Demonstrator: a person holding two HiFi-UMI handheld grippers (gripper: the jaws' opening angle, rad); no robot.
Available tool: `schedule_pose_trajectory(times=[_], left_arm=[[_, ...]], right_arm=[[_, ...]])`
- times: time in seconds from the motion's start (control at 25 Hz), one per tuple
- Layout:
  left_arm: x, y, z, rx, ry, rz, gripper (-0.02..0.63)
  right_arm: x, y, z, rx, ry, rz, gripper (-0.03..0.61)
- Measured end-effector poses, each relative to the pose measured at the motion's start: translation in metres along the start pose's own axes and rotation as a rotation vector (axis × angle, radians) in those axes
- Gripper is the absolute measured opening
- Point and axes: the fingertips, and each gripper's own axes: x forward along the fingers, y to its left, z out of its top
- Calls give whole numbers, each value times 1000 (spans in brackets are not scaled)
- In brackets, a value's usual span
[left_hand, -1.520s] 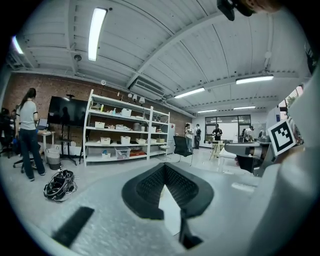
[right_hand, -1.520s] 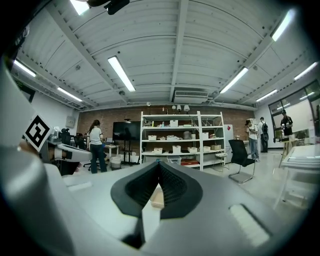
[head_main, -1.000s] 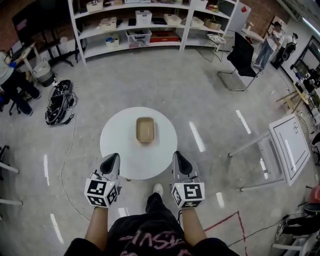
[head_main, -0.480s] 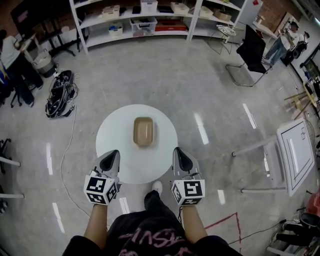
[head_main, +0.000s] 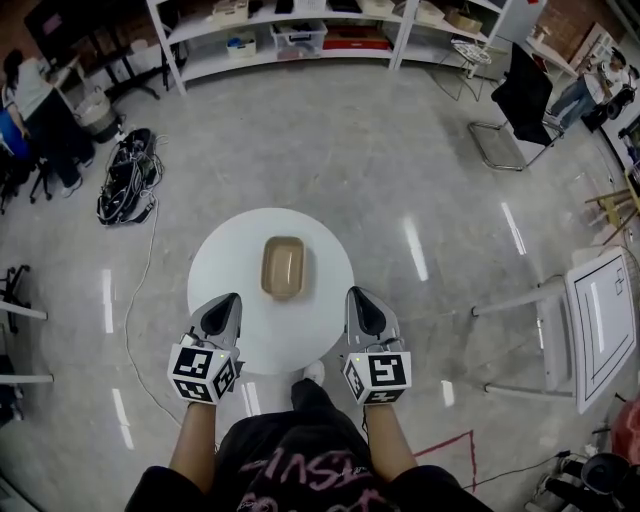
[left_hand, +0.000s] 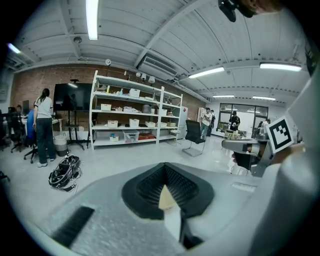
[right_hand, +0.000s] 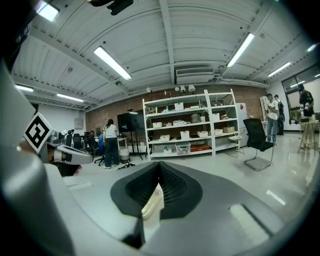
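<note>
**Two closed grippers over the near edge of a round table**

A workshop with a glossy grey floor (head_main: 330, 150) has a round white table (head_main: 235, 262) at its middle. The left gripper (head_main: 228, 298) hangs over the table's near left rim. Its jaws are pressed together with nothing between them. The right gripper (head_main: 357, 292) hangs level with it over the near right rim, its jaws also together and empty.

A tan tray (head_main: 283, 266) lies on the middle of the table. It is just beyond the two grippers, between their lines, and touches neither. Each gripper view shows a sliver of it below the closed jaws.

Farther out, white shelves (head_main: 290, 35) holding bins line the far wall. A black chair (head_main: 520, 95) stands far right. A bundle of cables (head_main: 128, 185) lies on the floor far left, near a person (head_main: 35, 95).
</note>
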Motion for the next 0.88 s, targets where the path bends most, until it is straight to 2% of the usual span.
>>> schedule_pose_trajectory(times=[0.28,0.88], left_arm=[[21,-7,10,1,11,21,-3],[42,4,23,-18,10,30,-3]], right_arm=[[17,-25,5,12,2,28,11],[42,-26,7,18,19,60,11]])
